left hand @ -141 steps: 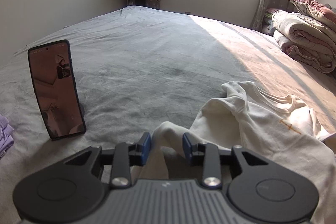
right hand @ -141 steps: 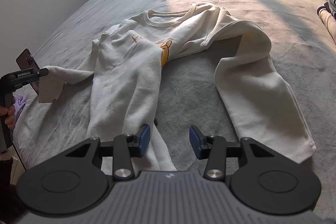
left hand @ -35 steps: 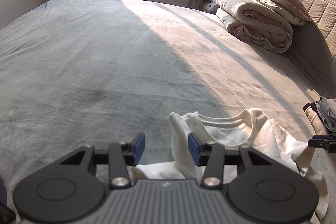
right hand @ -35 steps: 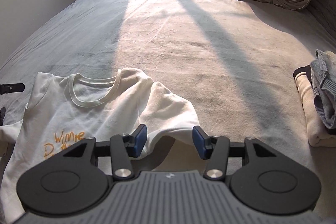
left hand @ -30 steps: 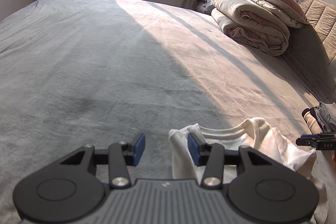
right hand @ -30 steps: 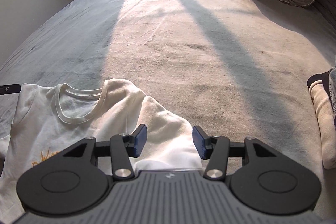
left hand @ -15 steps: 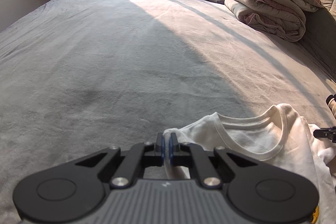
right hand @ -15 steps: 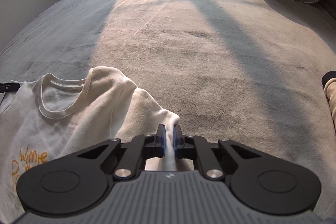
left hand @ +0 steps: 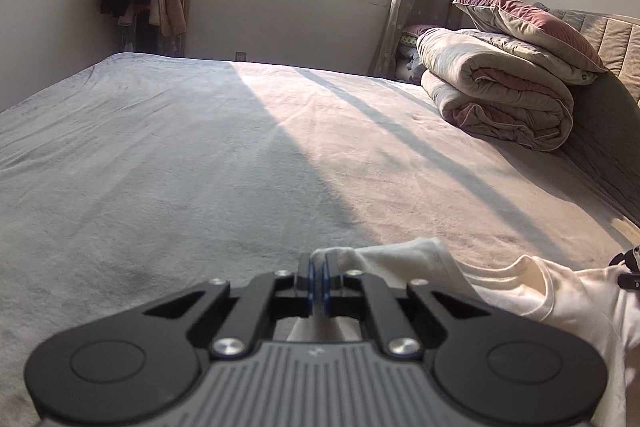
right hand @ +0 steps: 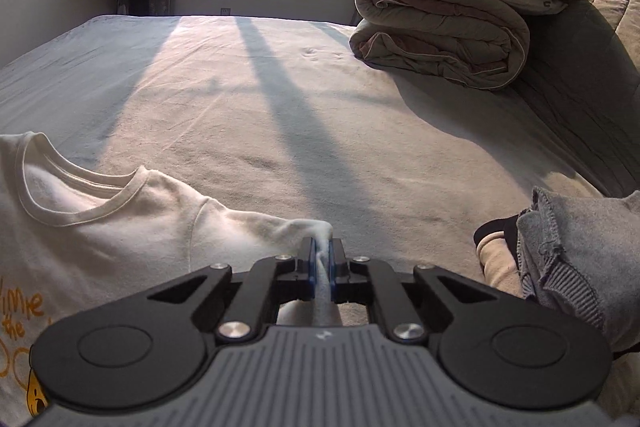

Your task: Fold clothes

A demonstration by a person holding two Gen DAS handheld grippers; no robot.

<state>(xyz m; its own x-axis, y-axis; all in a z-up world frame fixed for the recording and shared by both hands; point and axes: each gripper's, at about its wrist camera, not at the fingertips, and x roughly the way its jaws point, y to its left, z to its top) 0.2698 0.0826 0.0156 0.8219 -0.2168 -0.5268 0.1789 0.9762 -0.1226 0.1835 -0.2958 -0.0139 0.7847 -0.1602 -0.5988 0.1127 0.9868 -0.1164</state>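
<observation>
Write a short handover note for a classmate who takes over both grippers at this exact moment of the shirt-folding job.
Left gripper: shut on the left shoulder of the white T-shirt.
Right gripper: shut on the shirt's right shoulder.
The shirt lies print side up on the grey bed cover, collar towards the window, its shoulders pinched up between the pads.
A small pile of other clothes sits to the right; a rolled quilt lies by the headboard.
Done: both shoulders gripped.
Left: no fold shows yet in what is visible; probably lift, straighten and fold.
</observation>
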